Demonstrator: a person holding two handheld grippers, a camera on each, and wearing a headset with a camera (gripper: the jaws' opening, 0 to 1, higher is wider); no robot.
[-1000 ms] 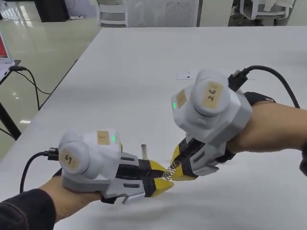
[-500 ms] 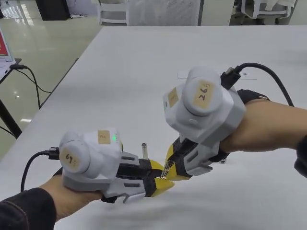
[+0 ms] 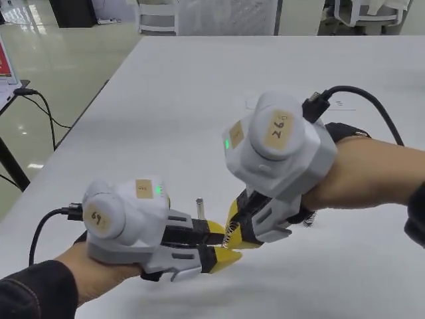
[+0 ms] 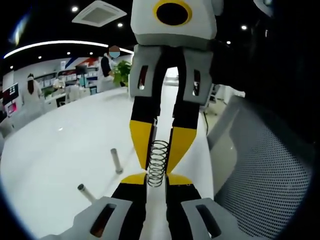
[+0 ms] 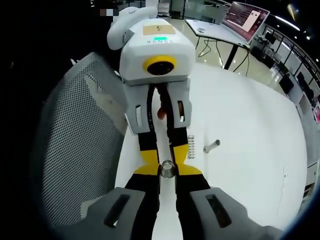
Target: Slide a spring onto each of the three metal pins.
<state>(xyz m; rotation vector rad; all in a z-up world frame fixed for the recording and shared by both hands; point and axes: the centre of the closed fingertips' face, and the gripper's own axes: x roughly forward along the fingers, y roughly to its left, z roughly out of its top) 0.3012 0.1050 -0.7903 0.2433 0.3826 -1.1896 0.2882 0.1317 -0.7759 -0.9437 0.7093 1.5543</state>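
A dark sleeve [image 3: 33, 292] enters the head view from 7 o'clock. The left hand [image 3: 96, 276] wraps the back of the left tool [image 3: 223, 243]. This tool lies low and nearly level over the white surface [image 3: 166, 119], with its yellow tips aimed toward 3 o'clock. A black cable [image 3: 60, 214] leaves its rear toward 9 o'clock.

The spring [image 3: 230, 233] sits tilted at those tips, between the two tools. In the left gripper view the left tool's jaws are close together, with the spring's near end at their tips. I cannot tell whether they pinch it.

The right tool [image 3: 238, 228] faces the left one tip to tip from 2 o'clock, pitched down toward 7 o'clock. Its body rides higher than the left one. Its yellow jaws are clamped against the spring's coils on both sides. The right gripper view shows the spring end-on between them. The right forearm [image 3: 372, 176] reaches in from 3 o'clock, roughly level. A second cable [image 3: 317, 106] arches away from the tool's rear toward 2 o'clock.

In the left gripper view two metal pins stand on the surface at 9 o'clock of the tips, apart from the spring. They are the nearer pin [image 4: 85, 192] and the farther pin [image 4: 116, 160].

In the head view a loose spring [image 3: 309, 218] lies on the surface just behind the right tool, at its 3 o'clock. A white chair [image 3: 156, 20] stands past the far edge at 12 o'clock.
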